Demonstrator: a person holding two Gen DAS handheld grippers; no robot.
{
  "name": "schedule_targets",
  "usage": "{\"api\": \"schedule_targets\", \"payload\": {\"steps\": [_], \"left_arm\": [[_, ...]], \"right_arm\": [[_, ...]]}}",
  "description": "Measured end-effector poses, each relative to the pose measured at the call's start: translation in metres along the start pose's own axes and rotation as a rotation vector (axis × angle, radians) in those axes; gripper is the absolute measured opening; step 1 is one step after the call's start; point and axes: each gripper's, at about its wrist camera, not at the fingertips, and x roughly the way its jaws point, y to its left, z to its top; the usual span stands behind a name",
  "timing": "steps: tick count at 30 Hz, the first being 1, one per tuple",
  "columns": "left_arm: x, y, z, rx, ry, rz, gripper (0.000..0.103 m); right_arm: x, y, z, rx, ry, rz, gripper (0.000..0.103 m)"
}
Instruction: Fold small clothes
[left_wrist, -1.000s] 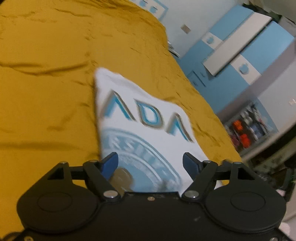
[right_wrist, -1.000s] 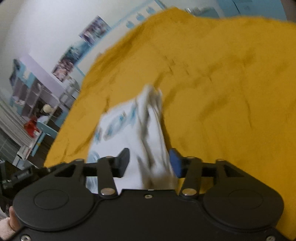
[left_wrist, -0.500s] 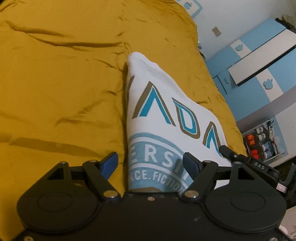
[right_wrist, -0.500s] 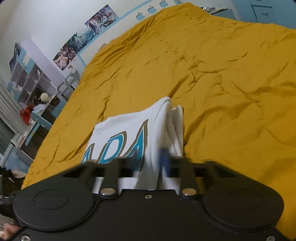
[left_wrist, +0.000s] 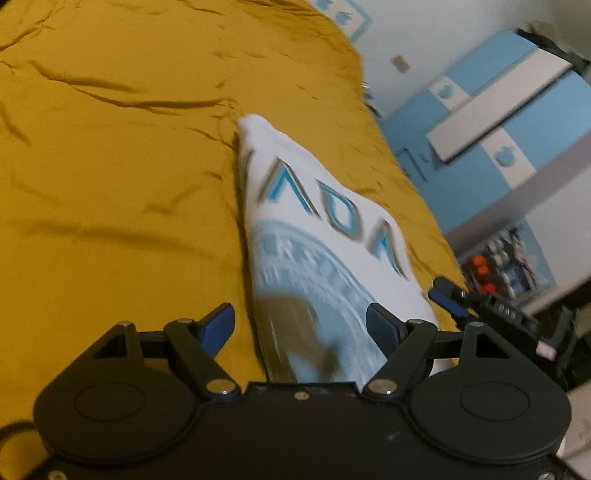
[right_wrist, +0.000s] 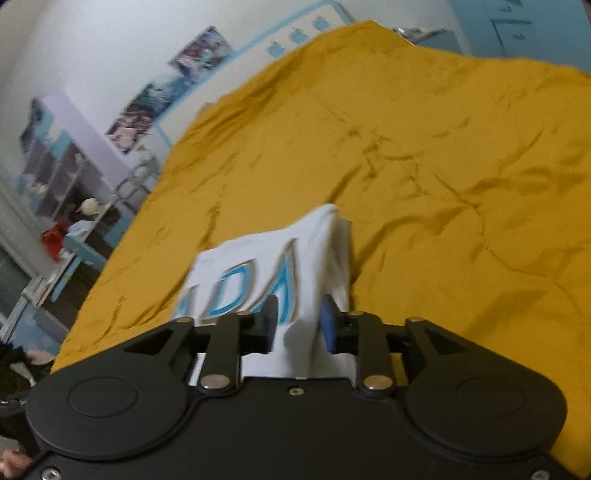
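A folded white T-shirt (left_wrist: 325, 236) with blue lettering and a round blue print lies on a mustard-yellow bedspread (left_wrist: 110, 166). My left gripper (left_wrist: 301, 325) stands wide open over the shirt's near end, and its pads do not press on the cloth. The tip of the right gripper (left_wrist: 447, 295) shows at the shirt's right edge. In the right wrist view, the right gripper (right_wrist: 297, 325) straddles a raised fold of the T-shirt (right_wrist: 258, 266). Its jaws are opening, with white cloth still between them.
The bedspread (right_wrist: 443, 147) stretches wide beyond the shirt. A blue and white wardrobe (left_wrist: 498, 122) and a shelf of small items (left_wrist: 495, 266) stand past the bed's right edge. Open shelving (right_wrist: 55, 177) and wall posters (right_wrist: 166, 92) are on the other side.
The right gripper's jaws closed tight on the shirt's fold half a second ago and have now parted. The right gripper's tip came into the left view. Both views have shifted slightly.
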Motion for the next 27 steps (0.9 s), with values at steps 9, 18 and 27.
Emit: {"api": "schedule_targets", "payload": {"steps": [9,18,27], "left_arm": [[-0.006,-0.020,-0.050,0.180,0.063,0.030,0.038],[0.000,-0.007,-0.051,0.205,0.067,0.117,0.009],[-0.018,-0.013,-0.027,0.144,-0.009,-0.029,0.096]], "right_arm": [[-0.041,0.014,-0.042,-0.032,0.037,0.002,0.046],[-0.038,0.008,-0.041,0.000,0.041,-0.018,0.046],[-0.024,-0.012,-0.006,0.027,0.043,0.043,0.060]]}}
